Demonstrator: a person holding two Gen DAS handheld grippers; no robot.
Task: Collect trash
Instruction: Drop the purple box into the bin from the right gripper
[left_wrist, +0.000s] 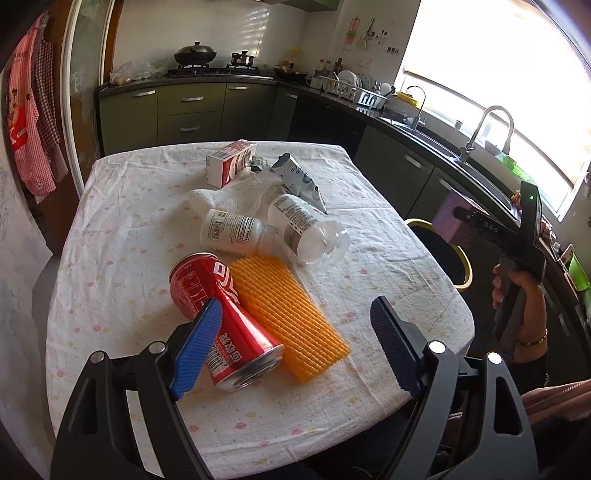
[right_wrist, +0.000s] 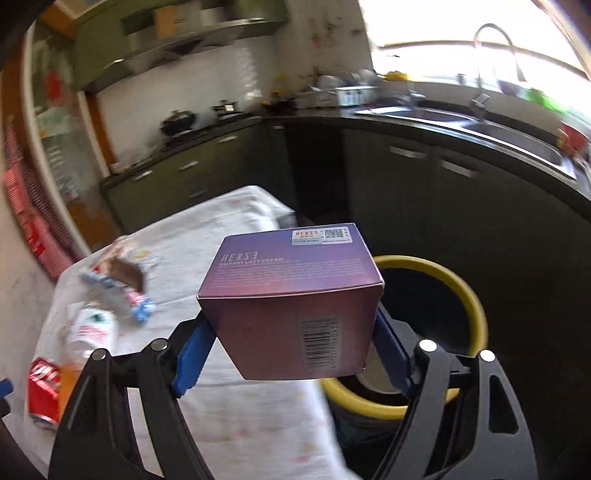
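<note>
My right gripper (right_wrist: 291, 343) is shut on a purple cream box (right_wrist: 295, 299) and holds it in the air by the table's right edge, near the yellow-rimmed bin (right_wrist: 469, 295). The box (left_wrist: 448, 225) and the bin (left_wrist: 466, 269) also show in the left wrist view. My left gripper (left_wrist: 295, 325) is open above the table's near side. Its left finger (left_wrist: 199, 343) is beside a red soda can (left_wrist: 225, 314) lying on its side. An orange ridged sheet (left_wrist: 288, 310), a white pill bottle (left_wrist: 236, 230), a clear plastic bottle (left_wrist: 310, 229), a crumpled tissue (left_wrist: 236, 195), a milk carton (left_wrist: 231, 162) and a foil pouch (left_wrist: 299, 179) lie on the table.
The table (left_wrist: 122, 236) has a white cloth with small prints. Dark kitchen cabinets and a sink (left_wrist: 443, 147) run along the right behind the bin. A stove with pots (left_wrist: 195, 55) is at the back. Red checked cloths (left_wrist: 33, 122) hang on the left.
</note>
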